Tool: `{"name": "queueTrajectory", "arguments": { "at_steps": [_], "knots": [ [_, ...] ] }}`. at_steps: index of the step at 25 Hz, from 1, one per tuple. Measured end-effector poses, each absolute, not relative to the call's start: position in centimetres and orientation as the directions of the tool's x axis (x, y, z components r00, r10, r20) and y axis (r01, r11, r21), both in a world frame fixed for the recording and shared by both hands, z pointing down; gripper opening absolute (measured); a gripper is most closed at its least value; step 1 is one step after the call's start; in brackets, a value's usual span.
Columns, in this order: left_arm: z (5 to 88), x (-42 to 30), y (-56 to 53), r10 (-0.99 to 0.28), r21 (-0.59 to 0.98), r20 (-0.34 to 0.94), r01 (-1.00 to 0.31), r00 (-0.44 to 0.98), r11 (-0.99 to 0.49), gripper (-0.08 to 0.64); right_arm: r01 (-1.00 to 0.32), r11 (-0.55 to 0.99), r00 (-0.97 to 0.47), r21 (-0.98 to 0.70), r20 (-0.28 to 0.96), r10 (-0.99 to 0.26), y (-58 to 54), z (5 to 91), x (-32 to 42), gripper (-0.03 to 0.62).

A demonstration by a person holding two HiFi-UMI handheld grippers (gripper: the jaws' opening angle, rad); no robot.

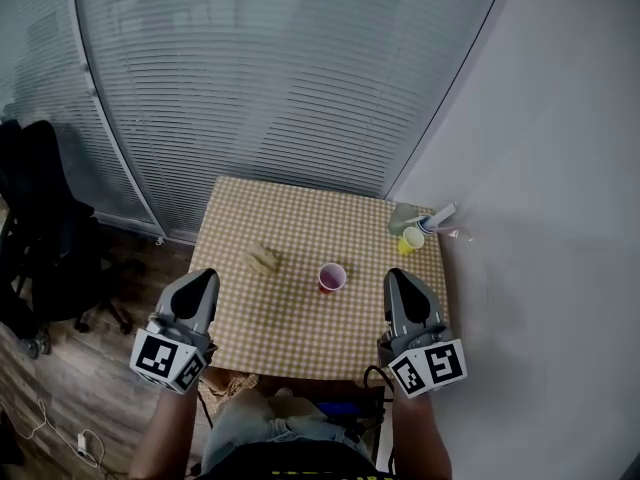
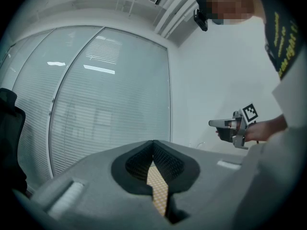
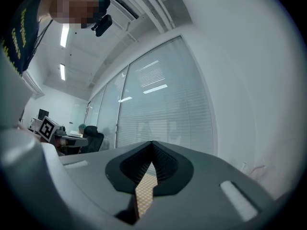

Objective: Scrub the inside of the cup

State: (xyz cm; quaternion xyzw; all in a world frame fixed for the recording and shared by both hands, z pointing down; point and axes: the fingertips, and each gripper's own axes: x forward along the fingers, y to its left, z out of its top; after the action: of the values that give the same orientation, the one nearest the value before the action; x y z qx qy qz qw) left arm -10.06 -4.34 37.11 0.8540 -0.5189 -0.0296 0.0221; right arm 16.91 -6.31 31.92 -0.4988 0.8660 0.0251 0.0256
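Note:
A small pink cup (image 1: pixel 332 277) stands upright in the middle of the checkered table (image 1: pixel 290 218). To its left lies a yellow-green scrubbing pad (image 1: pixel 264 260). My left gripper (image 1: pixel 206 278) hovers at the table's near left edge, shut and holding nothing. My right gripper (image 1: pixel 396 277) hovers at the near right edge, just right of the cup, also shut and holding nothing. In the left gripper view the left gripper's (image 2: pixel 153 145) jaws meet, and the right gripper (image 2: pixel 234 127) shows in a hand. In the right gripper view the right gripper's (image 3: pixel 152 144) jaws are likewise together.
At the table's far right corner stand a yellow cup (image 1: pixel 411 240) and a clear glass (image 1: pixel 402 217), with a brush (image 1: pixel 438 215) beside them. A white wall (image 1: pixel 560 168) is close on the right. Glass partitions with blinds (image 1: pixel 280 68) stand behind. A black office chair (image 1: pixel 45 228) is at left.

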Motion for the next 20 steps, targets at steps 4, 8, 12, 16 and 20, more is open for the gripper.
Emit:
{"name": "queueTrajectory", "arguments": {
  "at_steps": [4, 8, 12, 16, 20],
  "knots": [
    [37.6, -9.9, -5.2, -0.885, 0.063, -0.025, -0.882, 0.466, -0.466, 0.000, -0.868, 0.497, -0.496, 0.010, -0.075, -0.865, -6.9, 32.6, 16.9, 0.006],
    [38.2, -9.9, -6.4, -0.882, 0.067, -0.015, -0.879, 0.472, -0.472, 0.000, -0.874, 0.487, -0.486, 0.005, -0.069, -0.871, -7.5, 33.0, 17.2, 0.005],
    [38.6, -9.8, -7.7, -0.870, 0.066, -0.012, -0.868, 0.493, -0.493, 0.000, -0.886, 0.463, -0.462, 0.004, -0.061, -0.885, -8.1, 33.2, 17.4, 0.005],
    [38.6, -9.7, -9.8, -0.851, 0.080, -0.007, -0.848, 0.525, -0.524, 0.000, -0.902, 0.432, -0.432, 0.004, -0.055, -0.900, -9.3, 33.1, 17.1, 0.005],
    [38.7, -9.6, -11.8, -0.824, 0.070, -0.002, -0.821, 0.567, -0.566, 0.000, -0.913, 0.407, -0.407, 0.007, -0.044, -0.912, -10.5, 33.2, 16.7, 0.006]
  ]
}}
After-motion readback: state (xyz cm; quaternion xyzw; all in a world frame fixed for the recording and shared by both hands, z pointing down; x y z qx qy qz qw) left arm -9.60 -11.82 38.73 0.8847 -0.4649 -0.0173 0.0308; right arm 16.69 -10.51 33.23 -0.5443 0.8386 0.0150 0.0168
